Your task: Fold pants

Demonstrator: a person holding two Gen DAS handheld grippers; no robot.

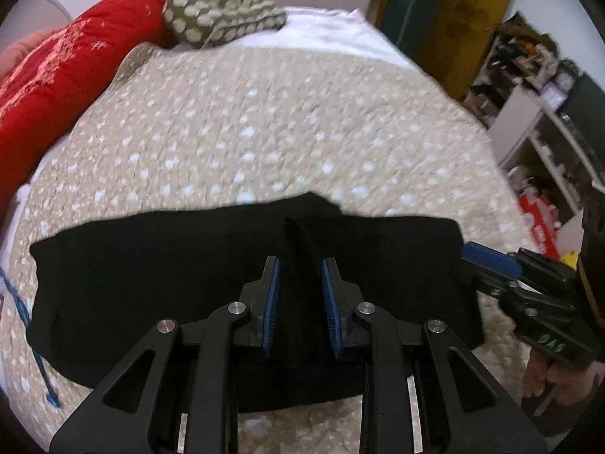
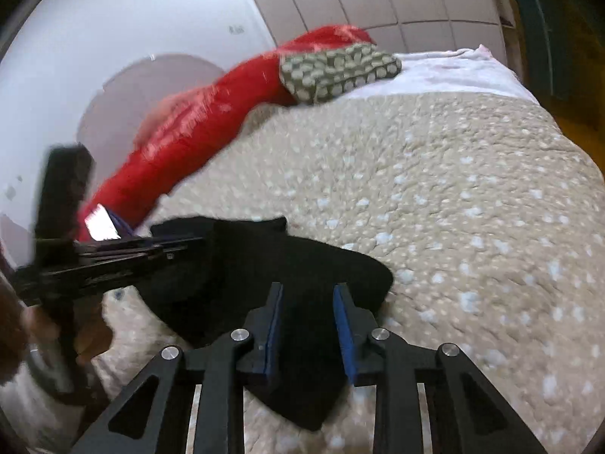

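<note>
Black fabric pants (image 1: 189, 283) lie folded in a wide band across the lower middle of the left wrist view, on a beige quilted bedspread with pale spots (image 1: 245, 132). Left gripper (image 1: 300, 276): jaws narrowly parted, a raised ridge of pants between the blue pads; whether they pinch it, cannot tell. Right gripper (image 2: 308, 302): jaws parted over the pants' end, pads clear of the cloth.

One pair of black pants (image 1: 151, 283) lies across the lower half of the frame on one bed (image 1: 264, 121). Two grippers show: the left gripper (image 1: 300, 291) at bottom centre, the right gripper (image 1: 487, 257) at the right edge. One red quilt (image 1: 56, 75) sits upper left, with one spotted pillow (image 1: 223, 15) beside it. One blue cord (image 1: 34, 344) runs along the left edge.
</note>
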